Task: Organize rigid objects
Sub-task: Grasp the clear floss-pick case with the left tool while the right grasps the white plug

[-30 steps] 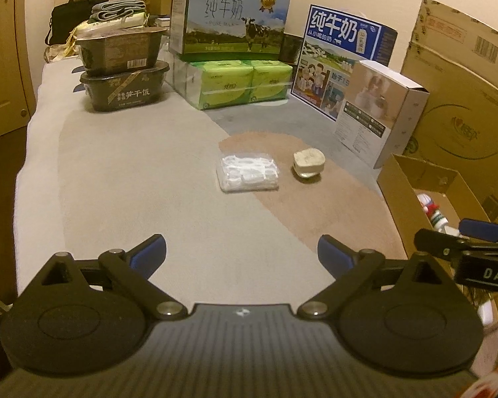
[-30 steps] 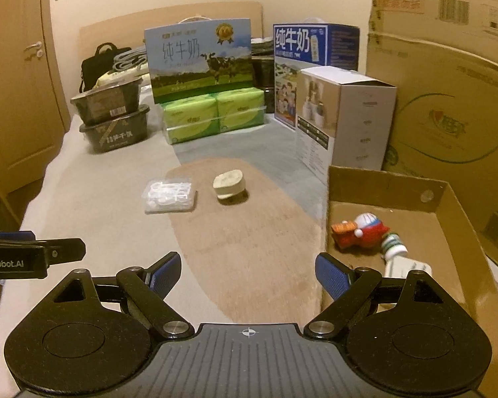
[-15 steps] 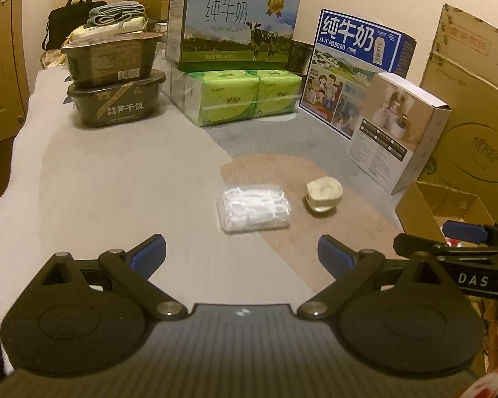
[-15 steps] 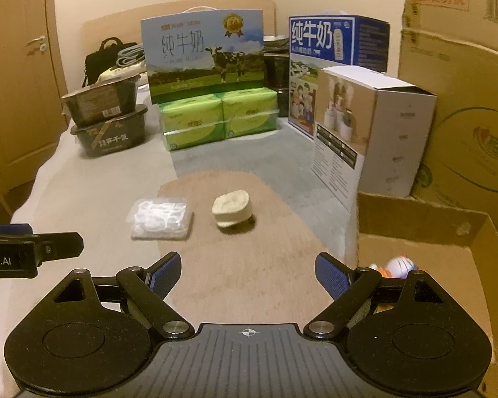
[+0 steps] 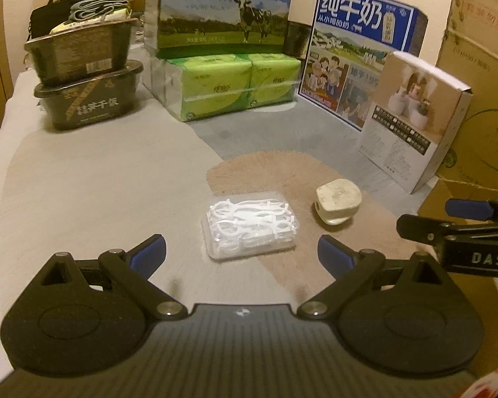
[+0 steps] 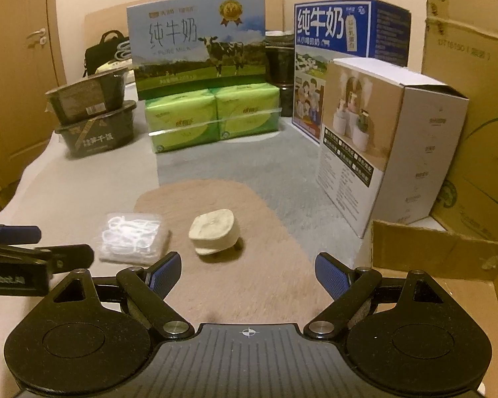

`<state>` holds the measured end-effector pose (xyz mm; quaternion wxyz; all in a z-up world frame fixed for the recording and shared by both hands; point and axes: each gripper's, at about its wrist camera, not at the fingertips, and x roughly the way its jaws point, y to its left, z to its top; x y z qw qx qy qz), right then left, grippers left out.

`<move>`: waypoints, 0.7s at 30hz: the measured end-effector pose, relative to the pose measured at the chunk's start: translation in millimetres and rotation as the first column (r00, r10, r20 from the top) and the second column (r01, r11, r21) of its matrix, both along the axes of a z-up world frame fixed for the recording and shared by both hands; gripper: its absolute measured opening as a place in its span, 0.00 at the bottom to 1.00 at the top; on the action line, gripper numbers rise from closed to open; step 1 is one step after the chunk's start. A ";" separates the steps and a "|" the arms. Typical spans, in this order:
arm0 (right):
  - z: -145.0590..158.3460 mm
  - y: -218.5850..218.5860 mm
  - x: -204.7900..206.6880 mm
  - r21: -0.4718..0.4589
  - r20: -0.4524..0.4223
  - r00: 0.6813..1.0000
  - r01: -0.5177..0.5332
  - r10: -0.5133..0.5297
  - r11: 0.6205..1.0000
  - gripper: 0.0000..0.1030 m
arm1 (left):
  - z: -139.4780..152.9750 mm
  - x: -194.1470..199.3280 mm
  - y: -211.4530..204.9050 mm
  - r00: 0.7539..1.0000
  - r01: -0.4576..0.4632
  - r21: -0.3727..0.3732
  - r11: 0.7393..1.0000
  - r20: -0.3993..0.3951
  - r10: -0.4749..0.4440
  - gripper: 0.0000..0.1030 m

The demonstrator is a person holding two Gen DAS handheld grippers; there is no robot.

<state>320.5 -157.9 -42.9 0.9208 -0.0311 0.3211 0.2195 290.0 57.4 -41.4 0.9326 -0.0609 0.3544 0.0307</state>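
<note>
Grippers first. The left gripper (image 5: 241,248) has its blue jaws wide apart, with nothing between them. The right gripper (image 6: 247,270) is wide apart too, and it holds nothing.

Just past the left gripper lies a clear pack of white floss picks (image 5: 250,227). Right beside it, a bit apart, sits a small cream plug (image 5: 338,203). In the right view the plug (image 6: 214,230) is just ahead of the jaws, a little to the left. Both things rest on a soft brown and grey blanket (image 5: 116,182). A brown cardboard box (image 6: 441,255) stands open near the right gripper. My guess is that the small things go in there.

What could go wrong? The two grippers are close together, so they could bump if both reach in at once. The clear pack is flat and looks smooth, so the jaws could slide over it or push it along the soft blanket. The plug is rounded, so it could tip or pop out of a squeeze that is off to one side.

Words you can read: the big green milk box (image 5: 222,10) says "纯牛奶" and "PURE MILK" over a cow. The blue milk box (image 5: 358,49) says "纯牛奶" too. The side of the right gripper says "DAS". The writing on the dark bowls (image 5: 89,99), the green tissue packs (image 5: 239,86) and the white box (image 5: 411,122) is too blurry to be sure of.
</note>
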 end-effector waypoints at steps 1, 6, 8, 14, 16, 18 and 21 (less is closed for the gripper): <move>-1.5 0.2 3.2 -0.001 -0.004 1.000 -0.001 0.001 1.000 0.85 | -3.0 4.4 0.3 1.000 0.000 -0.001 1.000 -0.002 0.000 0.94; -8.0 1.7 15.6 -0.004 -0.021 1.000 -0.006 0.006 1.000 0.85 | -18.0 28.1 1.8 1.000 -0.003 -0.032 0.999 -0.008 0.003 0.94; -10.9 2.8 19.4 -0.009 -0.026 1.000 -0.007 0.007 1.000 0.85 | -24.4 37.0 -1.2 1.000 0.002 -0.033 0.999 -0.014 -0.002 0.94; -21.0 1.8 28.6 -0.023 -0.050 0.999 0.005 -0.006 1.000 0.85 | -44.5 54.9 -8.5 0.999 0.017 -0.014 1.000 -0.039 -0.017 0.88; -23.4 2.9 30.6 -0.022 -0.060 0.998 0.000 -0.001 1.000 0.85 | -48.9 57.7 -8.3 0.999 0.019 -0.012 1.000 -0.042 -0.019 0.88; -23.8 6.6 31.0 -0.032 -0.057 0.998 -0.015 0.013 0.999 0.85 | -49.7 57.5 -7.1 0.999 0.023 -0.006 1.000 -0.036 -0.023 0.87; -24.8 15.0 34.2 -0.038 -0.058 0.997 -0.049 0.047 0.998 0.85 | -47.0 53.0 -1.9 0.999 0.031 0.000 1.000 -0.028 -0.031 0.86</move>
